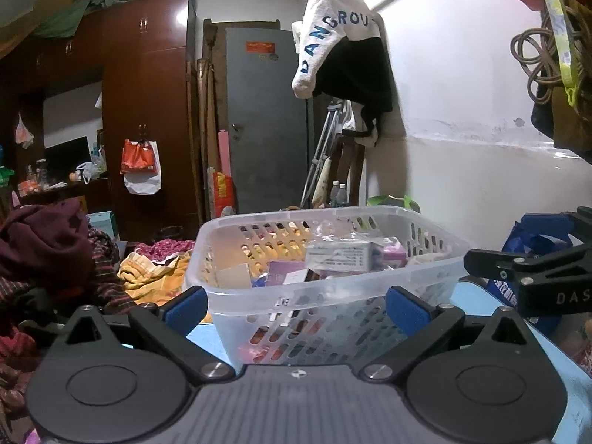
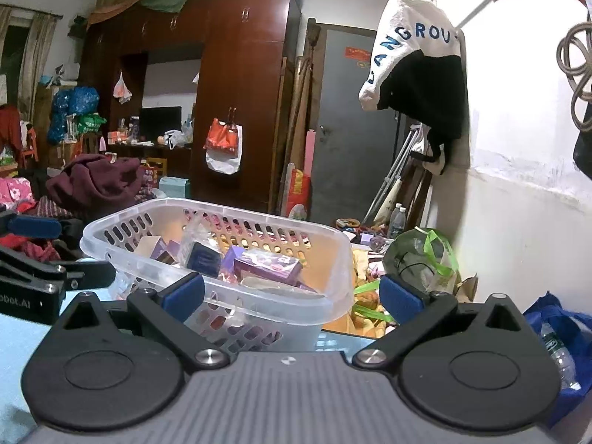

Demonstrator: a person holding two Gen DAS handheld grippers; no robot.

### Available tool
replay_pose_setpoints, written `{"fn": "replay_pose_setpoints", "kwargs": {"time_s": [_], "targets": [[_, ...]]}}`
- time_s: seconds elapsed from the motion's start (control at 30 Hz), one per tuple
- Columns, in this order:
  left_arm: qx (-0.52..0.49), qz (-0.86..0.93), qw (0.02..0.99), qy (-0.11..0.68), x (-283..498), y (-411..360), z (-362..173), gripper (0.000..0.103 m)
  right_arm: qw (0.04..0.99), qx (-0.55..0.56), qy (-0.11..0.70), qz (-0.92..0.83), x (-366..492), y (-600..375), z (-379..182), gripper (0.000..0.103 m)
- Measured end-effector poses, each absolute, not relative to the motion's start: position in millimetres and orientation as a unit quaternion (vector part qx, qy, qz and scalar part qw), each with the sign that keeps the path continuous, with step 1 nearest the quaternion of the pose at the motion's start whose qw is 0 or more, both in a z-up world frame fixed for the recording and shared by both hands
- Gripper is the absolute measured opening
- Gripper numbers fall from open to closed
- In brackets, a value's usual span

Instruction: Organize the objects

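A clear perforated plastic basket (image 1: pixel 296 299) stands on a light blue table (image 1: pixel 470 296) and holds several small boxes (image 1: pixel 338 255), mostly purple and white. My left gripper (image 1: pixel 296 309) is open and empty, its blue pads on either side of the basket's near wall. In the right wrist view the same basket (image 2: pixel 333 296) sits ahead and to the left with purple boxes (image 2: pixel 268 266) inside. My right gripper (image 2: pixel 292 294) is open and empty, straddling the basket's near right corner. The right gripper (image 1: pixel 525 277) also shows at the right of the left wrist view.
Piled clothes (image 1: pixel 48 255) lie left of the table. A green-handled bag (image 2: pixel 425 255) and a blue bag (image 2: pixel 562 336) with a bottle sit to the right. A wooden wardrobe (image 2: pixel 240 92), a grey door (image 1: pixel 266 118) and a white wall (image 1: pixel 462 129) stand behind.
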State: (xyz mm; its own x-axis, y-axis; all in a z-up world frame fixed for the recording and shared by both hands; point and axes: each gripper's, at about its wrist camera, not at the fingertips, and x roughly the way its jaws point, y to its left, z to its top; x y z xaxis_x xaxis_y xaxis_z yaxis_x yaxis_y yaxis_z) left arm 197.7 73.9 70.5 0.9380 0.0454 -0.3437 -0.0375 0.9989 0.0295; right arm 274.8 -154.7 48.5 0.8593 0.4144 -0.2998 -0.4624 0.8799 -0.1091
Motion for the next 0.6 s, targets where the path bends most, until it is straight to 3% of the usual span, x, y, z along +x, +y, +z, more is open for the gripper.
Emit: {"fn": "replay_pose_setpoints", "kwargs": {"time_s": [0.6], "targets": [[0.011,0.01,0.982,0.187,200.2,64.0,64.9,0.103,0.962,-0.054,0.14,0.23,277.2,-171.4,44.1,0.103]]}}
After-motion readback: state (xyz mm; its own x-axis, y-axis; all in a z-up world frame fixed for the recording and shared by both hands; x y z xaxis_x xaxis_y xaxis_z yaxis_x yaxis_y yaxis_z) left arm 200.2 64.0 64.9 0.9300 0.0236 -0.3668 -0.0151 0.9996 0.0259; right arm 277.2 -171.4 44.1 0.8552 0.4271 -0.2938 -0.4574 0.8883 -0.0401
